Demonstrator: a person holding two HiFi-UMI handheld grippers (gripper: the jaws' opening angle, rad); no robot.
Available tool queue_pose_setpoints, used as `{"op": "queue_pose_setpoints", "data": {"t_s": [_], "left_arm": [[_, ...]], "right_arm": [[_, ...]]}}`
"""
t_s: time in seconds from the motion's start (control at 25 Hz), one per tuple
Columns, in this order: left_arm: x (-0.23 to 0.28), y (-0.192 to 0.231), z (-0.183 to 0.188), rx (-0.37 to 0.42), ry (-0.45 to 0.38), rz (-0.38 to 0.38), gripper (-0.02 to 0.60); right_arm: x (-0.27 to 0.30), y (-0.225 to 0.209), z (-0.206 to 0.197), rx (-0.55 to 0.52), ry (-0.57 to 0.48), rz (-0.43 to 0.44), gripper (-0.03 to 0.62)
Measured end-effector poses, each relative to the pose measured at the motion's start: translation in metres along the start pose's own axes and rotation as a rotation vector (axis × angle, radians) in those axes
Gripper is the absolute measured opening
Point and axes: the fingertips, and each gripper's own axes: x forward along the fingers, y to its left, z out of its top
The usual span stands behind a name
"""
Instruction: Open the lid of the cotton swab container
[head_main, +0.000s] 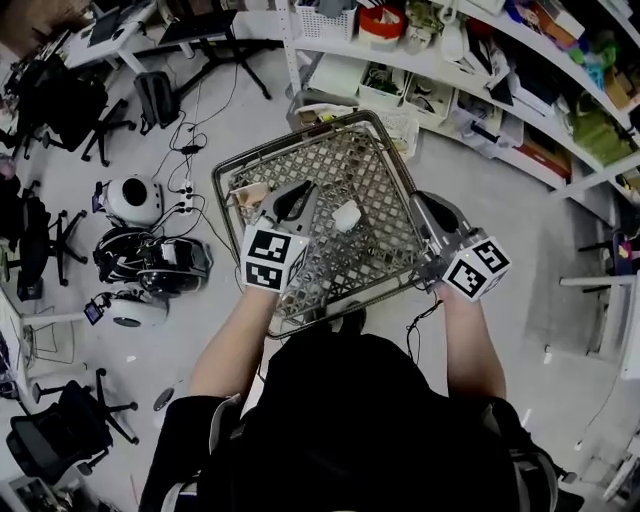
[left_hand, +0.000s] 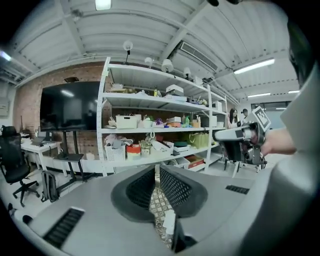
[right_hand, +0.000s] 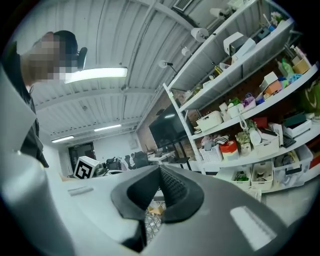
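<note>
Nearly shut left tongs, only a thin slit; fully shut right tongs; both holding nothing, well above the mesh worktop. Below and between them, small white container, untouched, lid state not clear. Possible trouble: descending without opening and knocking the light container over the rim; or pulling the lid with the body unheld, lifting all.

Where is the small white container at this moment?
Head view: the small white container lies near the middle of the wire basket, between the left gripper and the right gripper, nearer the left.
</note>
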Motion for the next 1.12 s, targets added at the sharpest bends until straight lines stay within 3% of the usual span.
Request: {"op": "queue_pose_setpoints", "data": {"t_s": [0.56, 1.12], "left_arm": [[-0.022, -0.011, 0.033, -0.055, -0.053, 0.047, 0.005], [-0.012, -0.028, 0.035, -0.04, -0.057, 0.008, 0.005]], "right_arm": [[-0.005, 0.02, 0.024, -0.085, 0.009, -0.076, 0.009], [-0.032, 0.019, 0.022, -0.098, -0.023, -0.164, 0.009]]}}
